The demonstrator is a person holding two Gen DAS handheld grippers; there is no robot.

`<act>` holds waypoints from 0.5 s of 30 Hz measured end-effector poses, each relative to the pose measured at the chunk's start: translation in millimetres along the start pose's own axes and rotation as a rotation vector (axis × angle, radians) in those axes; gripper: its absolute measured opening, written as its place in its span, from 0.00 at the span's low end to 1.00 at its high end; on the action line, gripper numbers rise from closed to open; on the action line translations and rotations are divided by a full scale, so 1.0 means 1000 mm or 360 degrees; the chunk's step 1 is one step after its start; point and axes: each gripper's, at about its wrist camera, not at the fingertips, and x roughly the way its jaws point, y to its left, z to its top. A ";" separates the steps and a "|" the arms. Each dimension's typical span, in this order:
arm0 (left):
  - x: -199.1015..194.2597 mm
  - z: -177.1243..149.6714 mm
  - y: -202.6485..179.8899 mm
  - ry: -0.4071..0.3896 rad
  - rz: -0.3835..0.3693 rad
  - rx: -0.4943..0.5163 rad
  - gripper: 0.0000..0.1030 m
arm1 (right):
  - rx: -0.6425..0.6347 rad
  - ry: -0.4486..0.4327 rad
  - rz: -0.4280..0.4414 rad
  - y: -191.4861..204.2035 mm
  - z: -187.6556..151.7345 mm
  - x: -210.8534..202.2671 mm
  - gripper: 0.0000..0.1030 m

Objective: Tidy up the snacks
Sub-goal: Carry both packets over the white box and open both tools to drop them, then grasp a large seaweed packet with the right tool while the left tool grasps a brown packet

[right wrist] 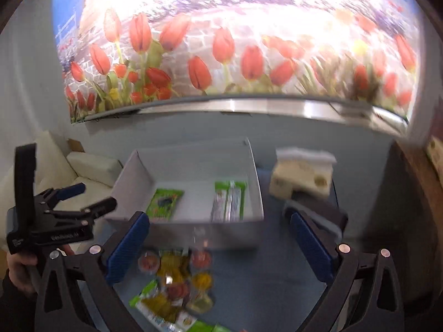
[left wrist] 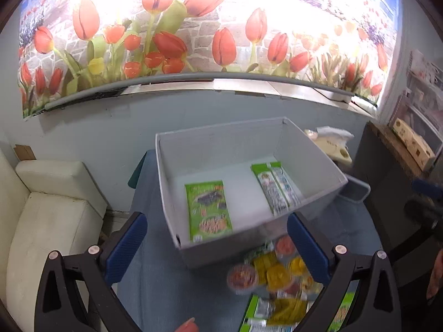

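A grey open box (left wrist: 310, 163) (right wrist: 256, 182) stands on the blue table. Inside it a green snack packet (left wrist: 207, 210) (right wrist: 164, 203) lies at the left and a pair of long green-and-silver packets (left wrist: 277, 188) (right wrist: 229, 202) at the right. In front of the box is a heap of loose snacks (left wrist: 271, 274) (right wrist: 177, 279): small jelly cups, yellow wrapped pieces and green packets. My left gripper (left wrist: 218, 246) is open with nothing between its blue pads, back from the box's near wall. My right gripper (right wrist: 220, 246) is open and empty above the heap. The left gripper (right wrist: 83, 196) also appears in the right wrist view, held by a hand.
A cream tissue box (left wrist: 329, 144) (right wrist: 301, 179) sits right of the grey box. A white cushioned seat (left wrist: 47, 210) stands left of the table, a dark wooden cabinet (left wrist: 387, 182) at the right. A tulip mural covers the wall behind.
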 end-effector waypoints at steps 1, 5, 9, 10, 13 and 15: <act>-0.006 -0.008 -0.002 -0.0010 0.0007 0.0011 1.00 | 0.0005 0.0062 -0.0066 0.001 -0.018 0.001 1.00; -0.032 -0.049 -0.011 -0.0030 -0.0027 0.0063 1.00 | 0.0188 0.0155 -0.0247 -0.003 -0.080 -0.002 1.00; -0.046 -0.087 -0.017 -0.0008 -0.0096 0.0120 1.00 | 0.0390 0.0317 -0.0430 -0.001 -0.136 0.008 1.00; -0.047 -0.096 -0.017 0.0010 -0.0130 0.0130 1.00 | 0.0432 0.0336 -0.0426 0.000 -0.147 0.011 1.00; -0.047 -0.118 -0.015 0.0079 -0.0201 0.0154 1.00 | 0.0481 0.0399 -0.0496 0.009 -0.166 0.020 1.00; -0.043 -0.133 -0.010 0.0150 -0.0246 0.0120 1.00 | 0.0478 0.0434 -0.0532 0.019 -0.176 0.028 1.00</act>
